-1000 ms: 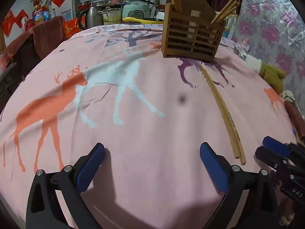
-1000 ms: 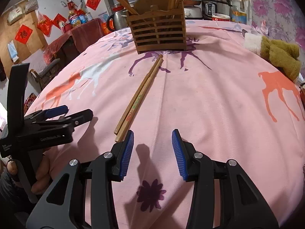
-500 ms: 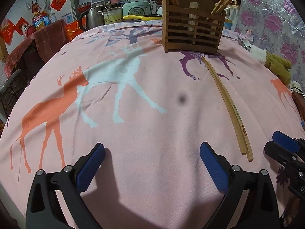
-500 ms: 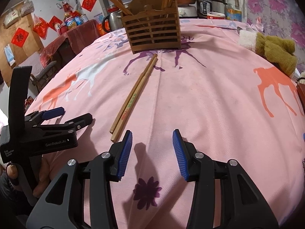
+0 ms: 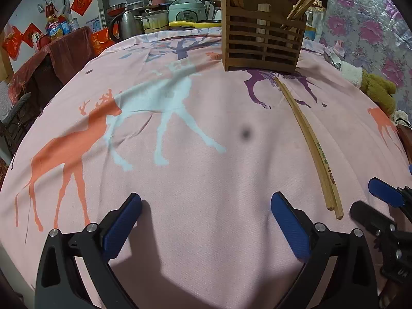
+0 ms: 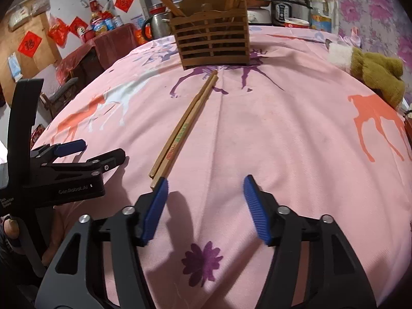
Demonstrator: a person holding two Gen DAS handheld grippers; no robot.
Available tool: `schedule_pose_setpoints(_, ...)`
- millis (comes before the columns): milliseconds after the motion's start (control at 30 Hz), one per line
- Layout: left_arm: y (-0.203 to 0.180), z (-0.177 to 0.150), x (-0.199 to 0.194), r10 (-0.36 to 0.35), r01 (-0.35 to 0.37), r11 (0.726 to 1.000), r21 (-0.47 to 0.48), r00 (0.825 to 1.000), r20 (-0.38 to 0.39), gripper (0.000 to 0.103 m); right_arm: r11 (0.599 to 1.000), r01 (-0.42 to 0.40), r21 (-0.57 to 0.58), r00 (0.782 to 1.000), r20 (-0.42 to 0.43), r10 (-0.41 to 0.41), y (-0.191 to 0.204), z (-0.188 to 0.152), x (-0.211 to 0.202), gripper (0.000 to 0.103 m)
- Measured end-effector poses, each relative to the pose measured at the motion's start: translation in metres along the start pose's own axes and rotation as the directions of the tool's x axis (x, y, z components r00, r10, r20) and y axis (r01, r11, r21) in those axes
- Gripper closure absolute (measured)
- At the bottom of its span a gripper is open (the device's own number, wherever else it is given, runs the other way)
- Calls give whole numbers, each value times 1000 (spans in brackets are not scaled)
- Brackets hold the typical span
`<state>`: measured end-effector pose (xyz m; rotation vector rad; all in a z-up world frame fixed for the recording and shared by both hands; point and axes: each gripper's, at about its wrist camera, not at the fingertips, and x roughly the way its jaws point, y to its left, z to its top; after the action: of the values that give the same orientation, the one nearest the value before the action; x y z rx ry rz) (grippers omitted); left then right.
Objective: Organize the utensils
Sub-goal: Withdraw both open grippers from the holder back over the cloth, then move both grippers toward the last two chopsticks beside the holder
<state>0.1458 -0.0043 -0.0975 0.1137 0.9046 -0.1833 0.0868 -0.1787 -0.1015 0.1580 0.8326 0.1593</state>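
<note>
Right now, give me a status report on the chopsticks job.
Left gripper open, empty. Right gripper open, near the chopsticks. Pair lying before the wooden holder. Nothing blocking.

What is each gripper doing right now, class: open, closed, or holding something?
Left gripper: open, holding nothing.
Right gripper: open, holding nothing; the pair of wooden chopsticks lies just ahead.

The cloth is pink, printed with orange, pale blue and purple deer, plus a purple flower near the right gripper. Both grippers are black with blue pads. The chopsticks are tan with red and green print. The holder is brown slatted wood. At far right lies an olive and white plush; the far wall carries red paper squares.
</note>
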Motion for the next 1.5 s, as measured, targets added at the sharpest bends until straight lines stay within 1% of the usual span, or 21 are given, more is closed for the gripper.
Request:
schedule_pose_setpoints(167,0,0,0,0,0,1000,-1,1000,-1,4,1000,-7,-15,1000,-2,7,3,0,1,32)
schedule_pose_setpoints(233,0,-1,0,0,0,1000,0,1000,-1,4,999,2,-35,1000,-7,-3,6,-1,2,29)
schedule_pose_setpoints(367,-1,-1,-1,0,0,1000,2,1000,4,4,998,29,-61,999,-12,-30,11,-2,1,29)
schedule_pose_setpoints(733,-1,-2,-1,-8,8,1000,10,1000,11,5,992,63,-110,998,-22,-66,20,1,6,28)
schedule_pose_setpoints(767,-1,-2,-1,-8,8,1000,10,1000,11,5,989,91,-113,996,-14,-93,19,2,6,28)
schedule_pose_setpoints(800,-1,-2,-1,-8,8,1000,10,1000,11,5,979,182,-87,983,16,-182,13,5,4,29)
schedule_pose_setpoints(833,-2,-2,-1,-7,7,1000,10,1000,11,5,970,239,-35,971,31,-238,3,9,2,29)
schedule_pose_setpoints(867,-1,-2,-1,-7,7,1000,11,1000,11,5,970,238,55,970,34,-240,-13,12,-4,29)
schedule_pose_setpoints(900,-2,-2,-1,-9,9,1000,12,1000,12,5,968,214,132,974,43,-222,-29,15,-11,30)
schedule_pose_setpoints(933,-2,-1,-1,-9,9,1000,12,1000,12,5,963,187,197,977,61,-202,-45,16,-19,30)
schedule_pose_setpoints(967,-2,-2,-1,-10,10,1000,12,1000,12,5,961,160,228,981,75,-181,-53,17,-24,30)
schedule_pose_setpoints(1000,-2,-1,-1,-11,10,1000,13,1000,11,5,961,131,245,984,85,-155,-58,16,-27,30)
schedule_pose_setpoints(1033,-2,-1,-1,-11,11,1000,13,1000,10,5,962,119,245,986,88,-144,-58,15,-27,30)
schedule_pose_setpoints(1133,-2,-2,-2,-14,14,1000,15,1000,8,5,969,127,211,984,95,-150,-49,12,-24,29)
schedule_pose_setpoints(1200,-4,-4,-5,-27,27,999,24,999,20,5,972,130,198,983,99,-152,-47,12,-23,29)
schedule_pose_setpoints(1267,-13,-6,-12,-76,73,995,63,997,33,5,966,118,229,985,93,-143,-53,13,-21,29)
schedule_pose_setpoints(1367,-31,-7,-20,-144,139,982,127,989,30,5,946,79,314,993,58,-102,-68,10,-16,29)
schedule_pose_setpoints(1433,-42,-6,-20,-174,171,972,160,985,8,5,930,46,365,996,50,-69,-78,8,-14,29)
schedule_pose_setpoints(1500,-54,-6,-17,-211,212,959,188,977,-28,5,924,29,382,997,58,-55,-81,7,-15,29)
